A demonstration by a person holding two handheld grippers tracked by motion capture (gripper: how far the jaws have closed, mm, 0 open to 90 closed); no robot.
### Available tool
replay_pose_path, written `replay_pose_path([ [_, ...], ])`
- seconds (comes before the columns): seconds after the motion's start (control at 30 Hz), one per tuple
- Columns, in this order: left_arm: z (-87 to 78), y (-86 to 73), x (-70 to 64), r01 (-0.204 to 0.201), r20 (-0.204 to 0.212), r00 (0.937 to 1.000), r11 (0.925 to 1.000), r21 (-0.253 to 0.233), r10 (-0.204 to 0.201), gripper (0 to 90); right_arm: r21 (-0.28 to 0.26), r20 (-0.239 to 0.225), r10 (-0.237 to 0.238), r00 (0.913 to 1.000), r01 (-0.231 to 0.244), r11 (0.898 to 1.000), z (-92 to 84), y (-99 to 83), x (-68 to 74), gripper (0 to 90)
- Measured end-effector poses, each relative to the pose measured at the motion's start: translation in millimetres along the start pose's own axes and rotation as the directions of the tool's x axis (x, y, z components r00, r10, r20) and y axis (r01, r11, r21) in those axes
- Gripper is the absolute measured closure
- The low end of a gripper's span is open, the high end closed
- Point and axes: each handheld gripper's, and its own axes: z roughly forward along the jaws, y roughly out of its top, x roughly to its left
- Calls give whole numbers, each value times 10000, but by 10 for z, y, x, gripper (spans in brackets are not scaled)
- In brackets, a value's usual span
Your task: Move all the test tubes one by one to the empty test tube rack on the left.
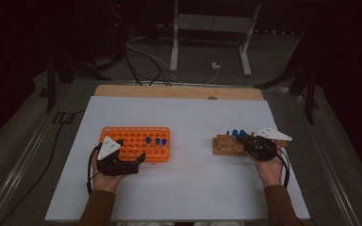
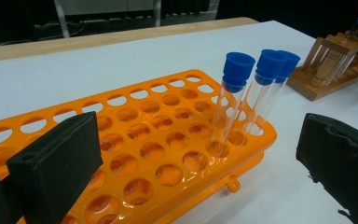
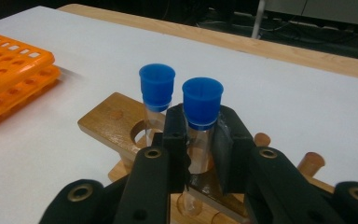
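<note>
At wooden rack (image 3: pixel 107 122) | right gripper (image 3: pixel 200 140) clamps blue-capped tube (image 3: pixel 201 116) | left gripper (image 2: pixel 200 163) agape, empty

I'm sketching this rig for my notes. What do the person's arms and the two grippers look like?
Both forearms wear brown sleeves. The left gripper and the right gripper are black, each topped by a pale three-cornered plate and trailing a black cable. The jaws are flat black pads, and the right gripper's linkage arms show brass-coloured rivets in its own view.

Pegged rack (image 1: pixel 129 143) sits left of table (image 1: pixel 188 188) centre, three tubes (image 1: pixel 156 142) at its right end; wooden stand (image 1: pixel 226 145) lies well right.
</note>
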Motion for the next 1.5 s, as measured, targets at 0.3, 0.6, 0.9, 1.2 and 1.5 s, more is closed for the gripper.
replay_pose_path([
  [0.3,9,-1,-4,-30,26,10000,10000,54,30,6,-271,112,58,9999,-55,9996,-87,70,-11,771],
  [0.6,7,-2,-5,-9,19,10000,10000,40,8,6,-665,13,-56,10000,57,9978,-195,219,30,771],
  [0.9,8,-1,-8,-27,16,10000,10000,50,27,6,-976,9,-138,9999,138,9951,-332,348,68,771],
  [1.2,14,2,-20,-52,48,10000,10000,75,51,6,-1281,-131,-292,9995,273,9914,-470,458,112,771],
  [1.5,8,11,-25,-67,59,10000,10000,20,67,6,-1182,-550,-701,9960,632,9910,-485,532,263,771],
])
